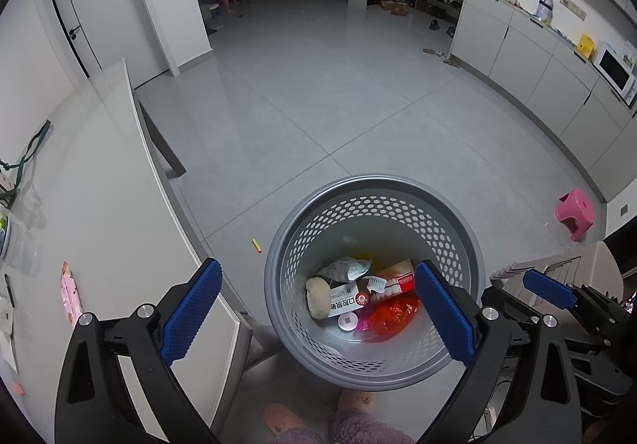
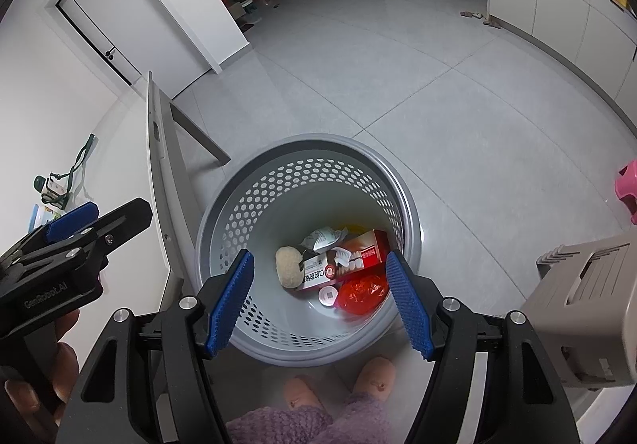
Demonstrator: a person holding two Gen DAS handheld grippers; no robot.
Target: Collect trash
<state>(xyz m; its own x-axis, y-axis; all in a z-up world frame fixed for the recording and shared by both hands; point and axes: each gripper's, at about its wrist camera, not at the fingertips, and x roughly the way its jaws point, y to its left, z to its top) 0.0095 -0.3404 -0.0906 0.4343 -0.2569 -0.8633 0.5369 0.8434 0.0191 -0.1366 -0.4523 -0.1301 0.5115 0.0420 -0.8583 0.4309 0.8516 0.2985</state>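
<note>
A grey perforated waste basket (image 1: pixel 458 221) stands on the floor beside the table; it also shows in the right wrist view (image 2: pixel 402 189). Inside lie a red and white toothpaste box (image 1: pixel 392 278), a beige sponge (image 1: pixel 317 296), a red plastic bag (image 1: pixel 394 314), a crumpled wrapper (image 1: pixel 346 268) and a small white cap (image 1: pixel 347 321). My left gripper (image 1: pixel 318 310) is open and empty above the basket's near left side. My right gripper (image 2: pixel 320 298) is open and empty over the basket. The right gripper also shows at the right of the left wrist view (image 1: pixel 551 290).
A white table (image 1: pixel 99 173) stands on the left with a pink packet (image 1: pixel 71 296) and a green strap (image 1: pixel 30 149) on it. A yellow scrap (image 1: pixel 256 245) lies on the floor. A beige stool (image 2: pixel 589 308) and a pink stool (image 1: pixel 575 212) stand on the right. My slippers (image 2: pixel 338 384) are below.
</note>
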